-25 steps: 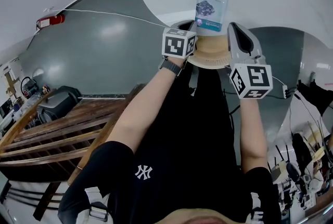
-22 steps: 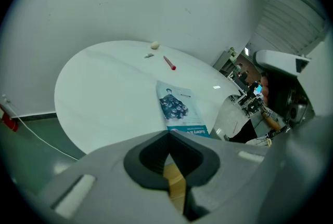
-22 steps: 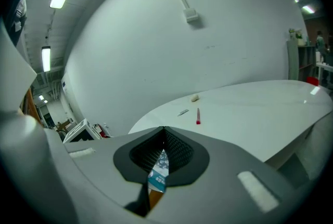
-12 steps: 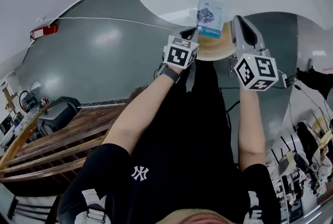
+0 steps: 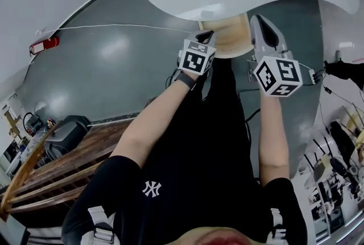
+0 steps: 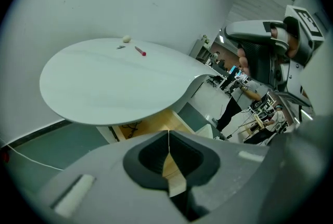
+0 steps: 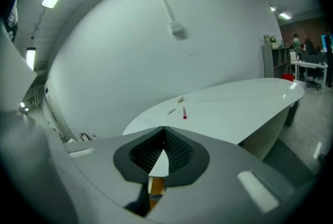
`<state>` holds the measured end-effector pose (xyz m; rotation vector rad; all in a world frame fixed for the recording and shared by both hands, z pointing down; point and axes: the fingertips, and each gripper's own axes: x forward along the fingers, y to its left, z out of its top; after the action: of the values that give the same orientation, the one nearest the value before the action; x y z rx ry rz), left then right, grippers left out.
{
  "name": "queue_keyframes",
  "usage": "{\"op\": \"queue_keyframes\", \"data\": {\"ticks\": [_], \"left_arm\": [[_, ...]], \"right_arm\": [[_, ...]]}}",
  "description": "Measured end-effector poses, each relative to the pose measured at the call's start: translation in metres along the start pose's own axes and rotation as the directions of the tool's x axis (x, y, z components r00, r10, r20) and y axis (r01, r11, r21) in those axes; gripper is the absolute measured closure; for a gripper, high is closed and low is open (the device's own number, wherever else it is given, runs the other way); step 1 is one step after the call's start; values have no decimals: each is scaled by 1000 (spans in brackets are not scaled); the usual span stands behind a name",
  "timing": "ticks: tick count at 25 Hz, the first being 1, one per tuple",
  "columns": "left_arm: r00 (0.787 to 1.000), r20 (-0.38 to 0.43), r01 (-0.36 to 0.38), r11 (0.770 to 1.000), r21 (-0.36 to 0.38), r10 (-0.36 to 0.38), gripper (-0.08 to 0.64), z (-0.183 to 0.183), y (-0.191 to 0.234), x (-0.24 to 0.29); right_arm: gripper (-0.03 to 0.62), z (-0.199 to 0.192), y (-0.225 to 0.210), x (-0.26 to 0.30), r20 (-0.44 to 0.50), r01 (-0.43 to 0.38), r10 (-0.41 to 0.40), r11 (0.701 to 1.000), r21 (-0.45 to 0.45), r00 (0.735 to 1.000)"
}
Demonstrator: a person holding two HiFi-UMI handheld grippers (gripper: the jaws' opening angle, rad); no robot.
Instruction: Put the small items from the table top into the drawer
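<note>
Currently red pen [image 6: 140,51], white lump [image 6: 126,39], grey sliver [image 6: 120,47] on table [image 6: 99,90].

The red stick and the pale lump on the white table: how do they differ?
The red stick is long and thin; the pale lump is short and rounded. The pale lump sits at the far edge of the white table, the red stick further in. Both lie loose on it.
</note>
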<state>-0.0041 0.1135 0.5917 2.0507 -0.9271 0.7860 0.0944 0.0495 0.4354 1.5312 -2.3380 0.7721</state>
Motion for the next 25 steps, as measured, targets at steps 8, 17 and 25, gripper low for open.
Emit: {"op": "queue_keyframes", "data": {"ticks": [8,17,25], "left_arm": [[999,29,43,999,-9,-43,555,-3,-4,2],[993,104,57,998,-1,-56,560,28,-4,-26],[971,232,61,998,18,-63,560,83,-6,-61]], "right_arm": [[569,-8,6,-10,4,21,-21,1000,1,1000],[569,17,26,-13,48,4,-4,1000,-7,999],[569,44,41,-12,72,-5,8,999,-48,997]]}}
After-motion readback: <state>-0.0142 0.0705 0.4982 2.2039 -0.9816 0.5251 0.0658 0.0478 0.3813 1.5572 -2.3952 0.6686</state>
